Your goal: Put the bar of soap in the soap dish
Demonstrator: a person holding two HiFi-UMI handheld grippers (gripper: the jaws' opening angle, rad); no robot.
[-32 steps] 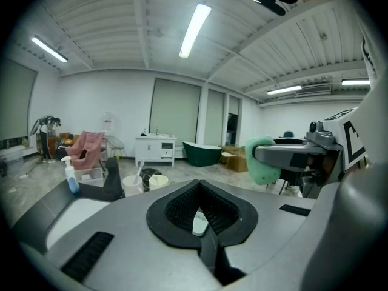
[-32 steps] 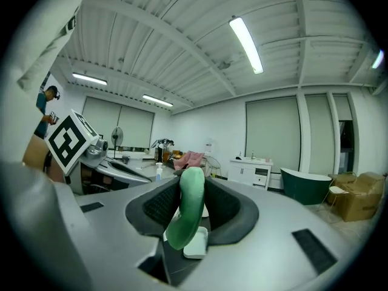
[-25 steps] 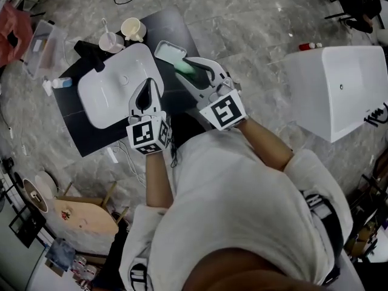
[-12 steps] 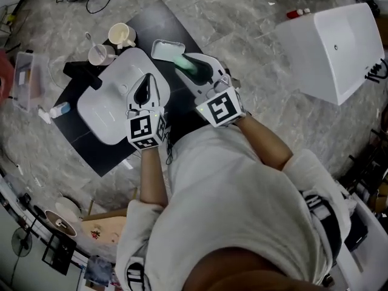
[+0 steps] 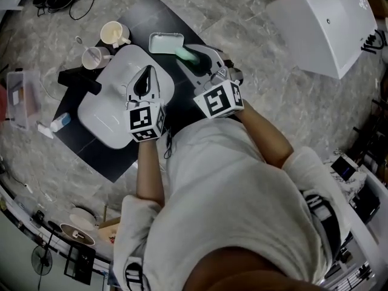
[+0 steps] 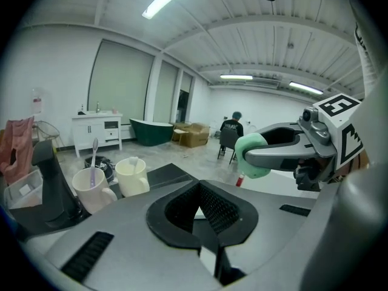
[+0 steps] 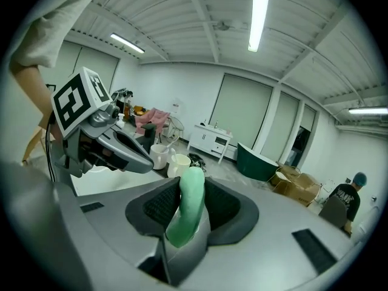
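Your right gripper [image 7: 194, 190] is clamped on the green bar of soap [image 7: 187, 220], just beside the soap dish [image 5: 166, 42]; centre it over the dish and lower it flat before releasing; your left gripper [image 6: 199, 208] is closed and empty.

A white basin [image 5: 108, 119] is sitting on the black table [image 5: 91, 157], with a black faucet [image 5: 77, 80] standing just beside it. A cream mug [image 5: 113, 34] and a white mug [image 5: 94, 57] are standing near the faucet. A white box-shaped unit [image 5: 327, 23] is resting well apart on the marble floor [image 5: 242, 17].
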